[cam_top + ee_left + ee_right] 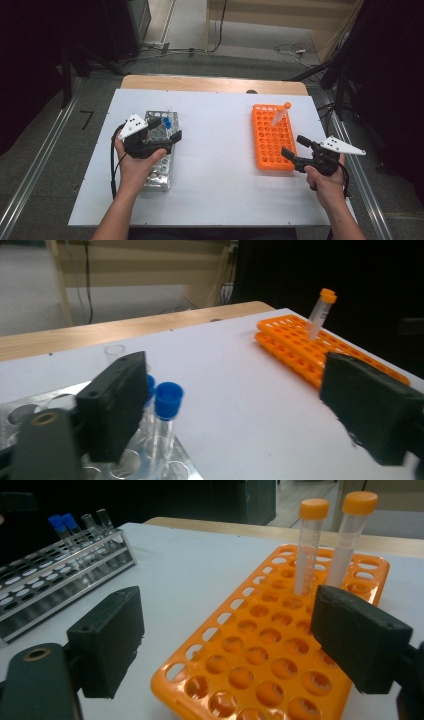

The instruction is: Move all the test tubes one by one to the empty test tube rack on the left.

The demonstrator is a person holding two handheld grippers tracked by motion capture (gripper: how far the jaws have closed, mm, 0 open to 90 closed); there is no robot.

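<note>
A metal tube rack (pixel 160 172) lies at the left of the white tabletop (pixel 220 170), holding two blue-capped tubes (pixel 167 121) and a few clear ones. My left gripper (pixel 169 131) hovers over that rack, open; in the left gripper view the blue-capped tubes (pixel 167 405) stand just beside its left jaw, untouched, and the gap of the left gripper (pixel 240 390) is bare. An orange rack (pixel 272 145) at the right holds two orange-capped tubes (pixel 310 545), upright at its far end. My right gripper (pixel 295 146) stands open at that rack's near right corner, nothing between its jaws.
White tabletop stretches between the two racks. A wooden strip (pixel 210 84) runs along the table's far edge. Cables (pixel 295 50) lie on the floor beyond it, with dark stands at both sides.
</note>
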